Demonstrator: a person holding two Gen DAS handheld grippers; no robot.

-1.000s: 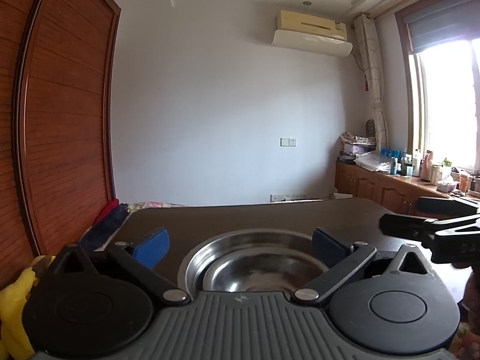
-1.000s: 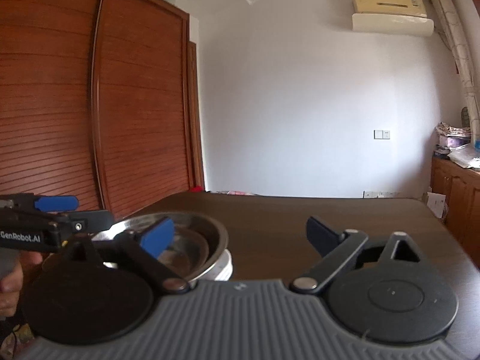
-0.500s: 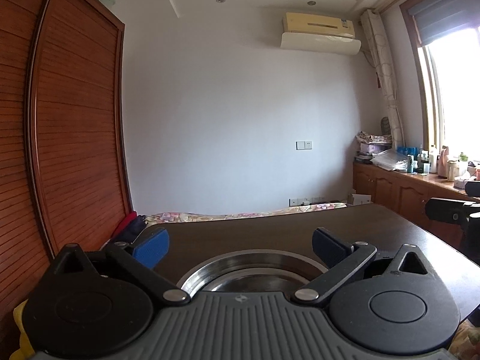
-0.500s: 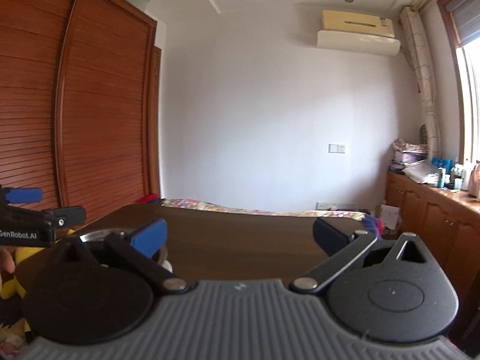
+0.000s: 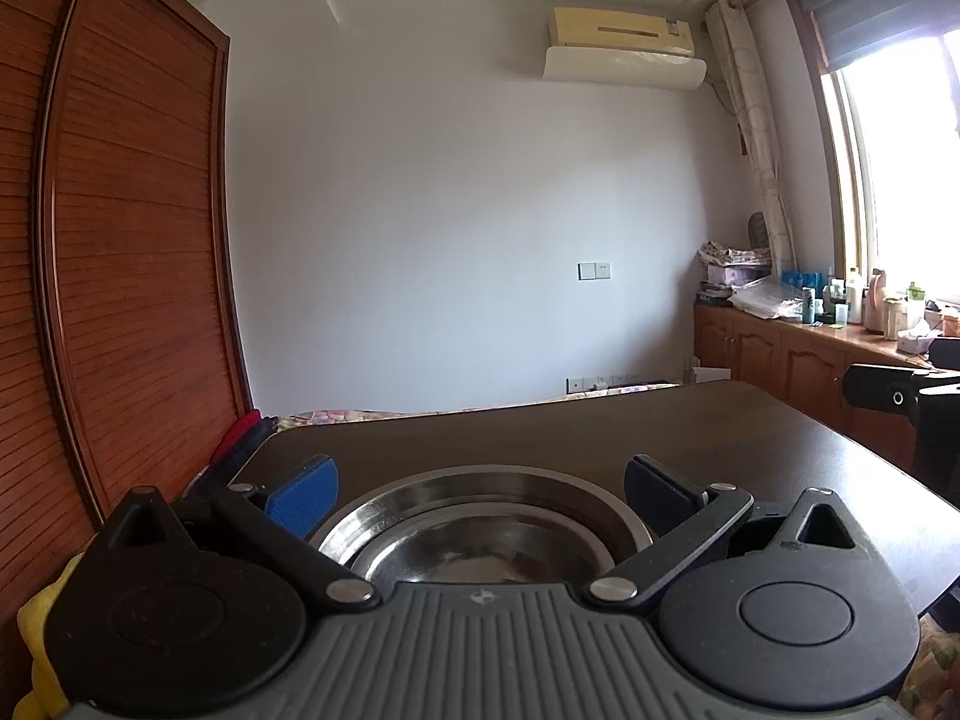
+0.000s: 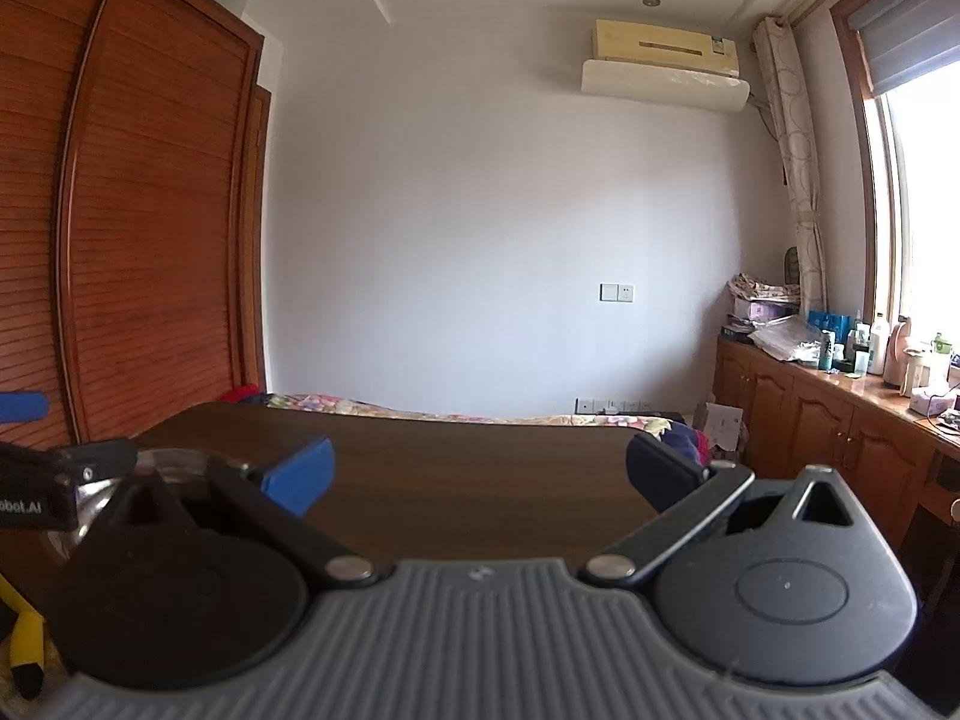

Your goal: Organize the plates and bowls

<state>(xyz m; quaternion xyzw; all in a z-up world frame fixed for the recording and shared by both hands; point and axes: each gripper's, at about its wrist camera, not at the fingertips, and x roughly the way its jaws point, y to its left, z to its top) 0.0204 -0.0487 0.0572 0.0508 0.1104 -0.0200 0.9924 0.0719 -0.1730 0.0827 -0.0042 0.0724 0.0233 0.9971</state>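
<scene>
A stack of shiny steel bowls (image 5: 480, 534) sits on the dark wooden table (image 5: 600, 438) just in front of my left gripper (image 5: 480, 489). The left gripper is open and empty, its blue pads apart over the near rim. My right gripper (image 6: 480, 471) is open and empty above bare tabletop (image 6: 480, 480). In the right wrist view a sliver of the bowl stack (image 6: 162, 459) shows at the far left, partly hidden behind the left gripper's body (image 6: 36, 492). The right gripper's body (image 5: 900, 399) shows at the right edge of the left wrist view.
A tall slatted wooden wardrobe (image 5: 120, 270) stands to the left. A low wooden cabinet (image 6: 840, 438) crowded with bottles and papers runs under the window on the right. A bed with floral bedding (image 6: 450, 411) lies beyond the table's far edge. Something yellow (image 5: 36, 630) sits at the lower left.
Both grippers have tilted up and drawn back. The bowl stack has slid toward the left edge of the right wrist view and sits lower in the left wrist view. Both stay open.
</scene>
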